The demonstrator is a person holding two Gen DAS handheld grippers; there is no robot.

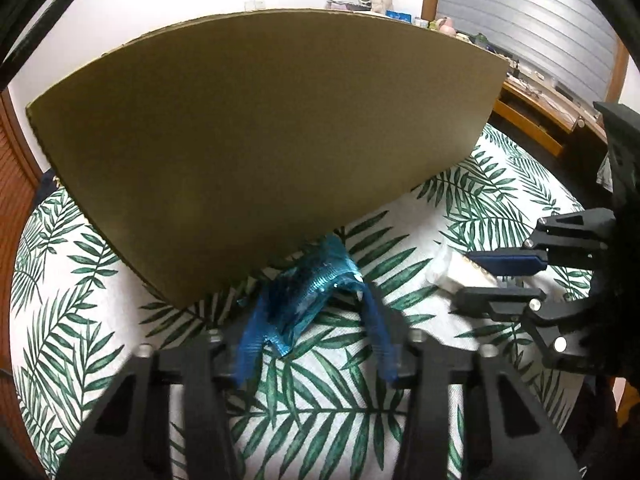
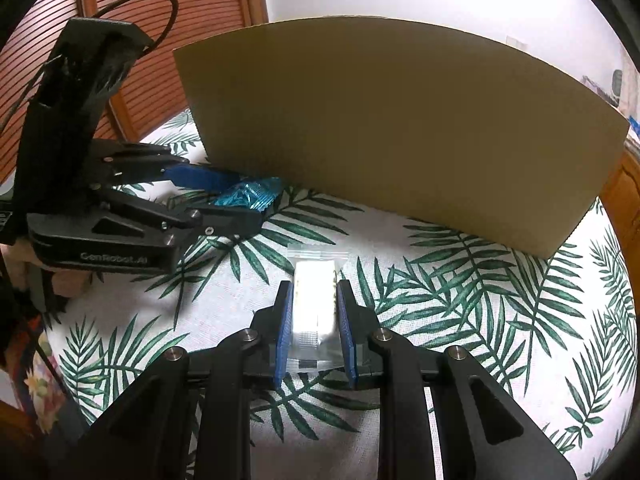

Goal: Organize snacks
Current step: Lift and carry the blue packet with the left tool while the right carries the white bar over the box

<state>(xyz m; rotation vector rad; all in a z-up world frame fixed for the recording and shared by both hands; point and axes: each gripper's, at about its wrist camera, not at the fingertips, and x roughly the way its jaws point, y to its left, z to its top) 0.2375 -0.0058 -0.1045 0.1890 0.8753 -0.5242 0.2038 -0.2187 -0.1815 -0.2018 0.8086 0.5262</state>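
Note:
A shiny blue snack packet (image 1: 308,292) lies on the leaf-print tablecloth just in front of a cardboard box (image 1: 256,140). My left gripper (image 1: 316,292) has its jaws spread around the packet, blue pads on either side; it also shows in the right wrist view (image 2: 244,200) with the blue packet (image 2: 248,194) between its fingers. My right gripper (image 2: 314,292) is shut on a clear-wrapped white snack (image 2: 314,300), held just above the cloth. In the left wrist view the right gripper (image 1: 472,276) comes in from the right, the white snack (image 1: 468,276) between its fingers.
The cardboard box (image 2: 400,128) stands as a tall wall across the back of the table. The leaf-print cloth (image 2: 460,312) covers the table. A wooden desk with clutter (image 1: 532,100) is at the far right; a slatted wooden door (image 2: 132,24) is behind the left gripper.

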